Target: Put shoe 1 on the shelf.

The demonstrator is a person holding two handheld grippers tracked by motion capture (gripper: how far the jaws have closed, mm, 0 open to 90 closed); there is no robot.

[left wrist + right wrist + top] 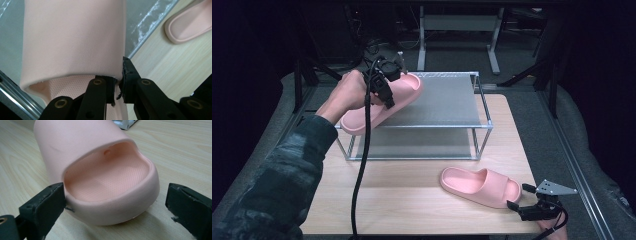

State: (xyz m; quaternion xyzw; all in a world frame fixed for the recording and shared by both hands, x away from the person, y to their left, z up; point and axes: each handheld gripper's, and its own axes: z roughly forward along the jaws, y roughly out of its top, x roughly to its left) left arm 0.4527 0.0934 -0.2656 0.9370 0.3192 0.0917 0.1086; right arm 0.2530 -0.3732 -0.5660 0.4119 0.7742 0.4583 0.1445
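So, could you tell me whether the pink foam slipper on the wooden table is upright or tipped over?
Upright: the pink foam slipper rests sole-down on the wooden table, footbed facing up.

Two pink slippers (382, 102) (482, 186), one metal rack (447, 107), one wooden table (412, 200).

On your table (412, 200) the 2-level rack (432, 125) stands at the back, 1 slipper (384, 102) lies over the rack's top shelf at its left end in your left hand-held gripper (387, 80), and the other slipper (482, 186) lies before the rack at front right, just beside your right hand-held gripper (532, 200).
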